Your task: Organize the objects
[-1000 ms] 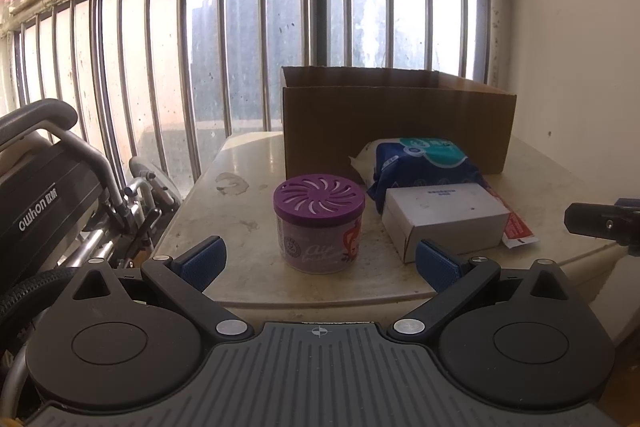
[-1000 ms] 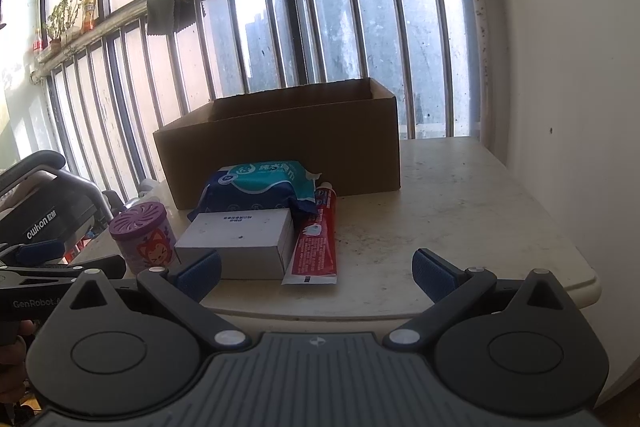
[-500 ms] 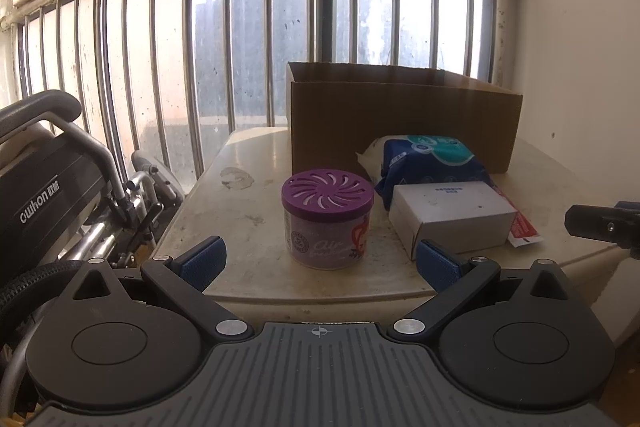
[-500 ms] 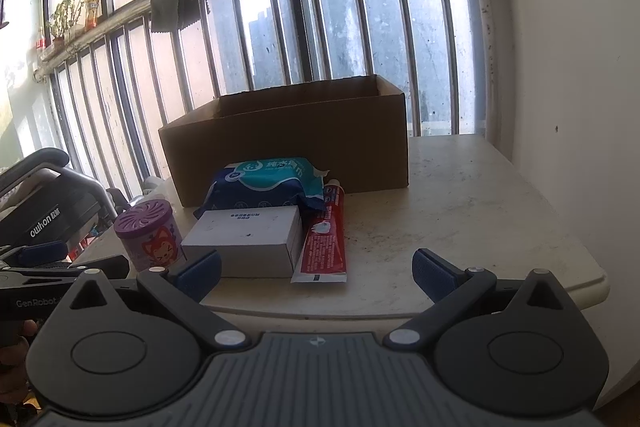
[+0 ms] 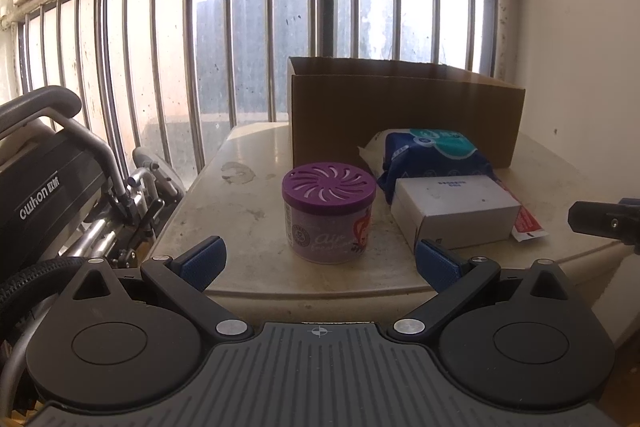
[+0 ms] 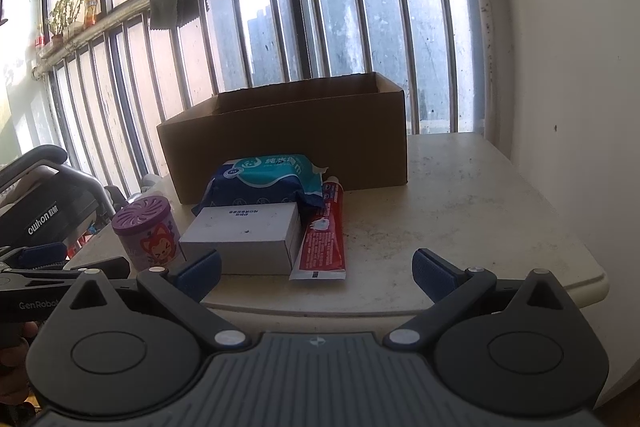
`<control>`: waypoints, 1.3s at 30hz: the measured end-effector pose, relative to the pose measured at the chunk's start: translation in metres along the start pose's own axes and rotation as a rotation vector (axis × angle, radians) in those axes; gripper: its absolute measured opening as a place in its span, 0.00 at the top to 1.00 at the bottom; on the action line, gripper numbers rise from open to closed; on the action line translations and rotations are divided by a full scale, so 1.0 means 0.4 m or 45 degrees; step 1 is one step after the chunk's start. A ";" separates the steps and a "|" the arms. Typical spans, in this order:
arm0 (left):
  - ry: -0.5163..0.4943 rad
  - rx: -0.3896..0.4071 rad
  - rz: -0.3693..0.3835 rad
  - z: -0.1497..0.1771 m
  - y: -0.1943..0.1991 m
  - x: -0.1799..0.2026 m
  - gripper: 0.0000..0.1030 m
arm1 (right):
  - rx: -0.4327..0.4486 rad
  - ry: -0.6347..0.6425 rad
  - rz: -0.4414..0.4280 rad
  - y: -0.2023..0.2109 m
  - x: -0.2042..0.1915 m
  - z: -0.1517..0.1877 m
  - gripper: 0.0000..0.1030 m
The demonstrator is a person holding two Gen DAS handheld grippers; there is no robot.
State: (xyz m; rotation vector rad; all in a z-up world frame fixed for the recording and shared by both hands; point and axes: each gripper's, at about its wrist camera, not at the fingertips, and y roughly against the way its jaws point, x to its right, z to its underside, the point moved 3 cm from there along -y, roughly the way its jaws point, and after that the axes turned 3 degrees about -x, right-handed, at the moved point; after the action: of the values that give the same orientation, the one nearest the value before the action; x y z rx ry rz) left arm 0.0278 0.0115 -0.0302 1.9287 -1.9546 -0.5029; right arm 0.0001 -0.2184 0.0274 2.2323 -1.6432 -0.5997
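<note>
Your left gripper (image 5: 318,261) hangs at the near edge of the table (image 5: 248,211) with its jaws spread wide and nothing between them; the purple-lidded air freshener jar (image 5: 329,217) stands upright on the tabletop just ahead of the gap, lid on, so you cannot see inside it. Your right gripper (image 6: 316,275) is likewise wide apart and empty, facing the red toothpaste tube (image 6: 325,237), which lies flat with its cap toward the cardboard box (image 6: 288,139). That box sits at the back of the table near the window bars (image 6: 280,35), its top open; from either wrist view only the upper inside walls show, so you cannot tell what, if anything, lies in it. In front of it the blue and teal wipes pack (image 6: 268,179) lies close against the box wall, and the closed white carton (image 6: 244,239) rests against the pack's near side, touching the toothpaste on its right and standing just beside the jar on its left. A folded wheelchair (image 5: 56,187) stands left of the table.
</note>
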 end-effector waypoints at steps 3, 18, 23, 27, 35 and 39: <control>0.002 -0.002 -0.002 0.000 -0.001 0.001 0.01 | -0.002 0.001 0.000 -0.001 0.000 0.001 0.00; 0.006 -0.009 -0.006 0.004 -0.007 -0.004 0.01 | -0.004 -0.007 -0.003 -0.004 0.001 0.002 0.00; 0.006 -0.009 -0.006 0.004 -0.007 -0.004 0.01 | -0.004 -0.006 -0.004 -0.004 0.001 0.002 0.00; 0.007 -0.009 -0.007 0.004 -0.007 -0.005 0.01 | -0.006 -0.006 -0.005 -0.004 0.001 0.002 0.00; 0.010 -0.010 -0.005 0.006 -0.008 -0.006 0.01 | -0.006 -0.006 -0.005 -0.004 0.000 0.002 0.00; 0.011 -0.012 -0.006 0.008 -0.009 -0.007 0.01 | -0.007 -0.004 -0.006 -0.005 -0.002 0.003 0.00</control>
State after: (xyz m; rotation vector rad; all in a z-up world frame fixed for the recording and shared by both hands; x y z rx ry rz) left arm 0.0294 0.0142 -0.0348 1.9265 -1.9397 -0.5036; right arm 0.0011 -0.2171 0.0256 2.2335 -1.6362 -0.6083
